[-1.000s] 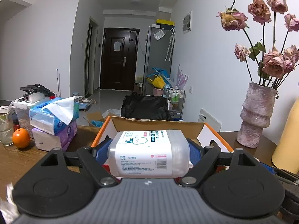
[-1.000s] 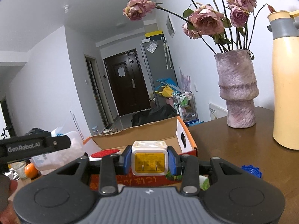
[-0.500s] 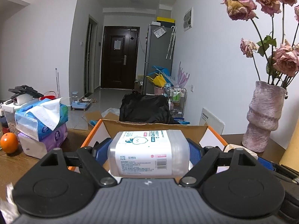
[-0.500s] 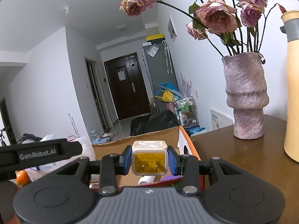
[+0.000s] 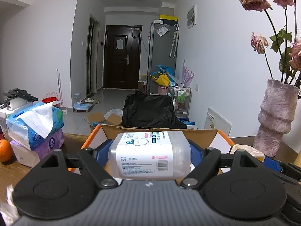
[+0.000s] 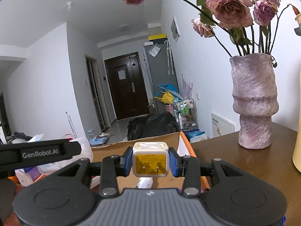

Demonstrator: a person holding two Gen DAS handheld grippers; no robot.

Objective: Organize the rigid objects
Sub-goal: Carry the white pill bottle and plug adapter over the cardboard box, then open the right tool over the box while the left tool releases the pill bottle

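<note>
Tissue packs – stacked at left on the surface. Left gripper – fingers pinching a jar above the open box. Right gripper – fingers pinching a plug over the box's right side. Vase – far right.

Home: fridge, front door

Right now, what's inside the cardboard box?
Right wrist view: a small white rolled item lies on the floor of the cardboard box. The right gripper, shut on the charger plug, covers most of the interior; the rest cannot be seen.
</note>
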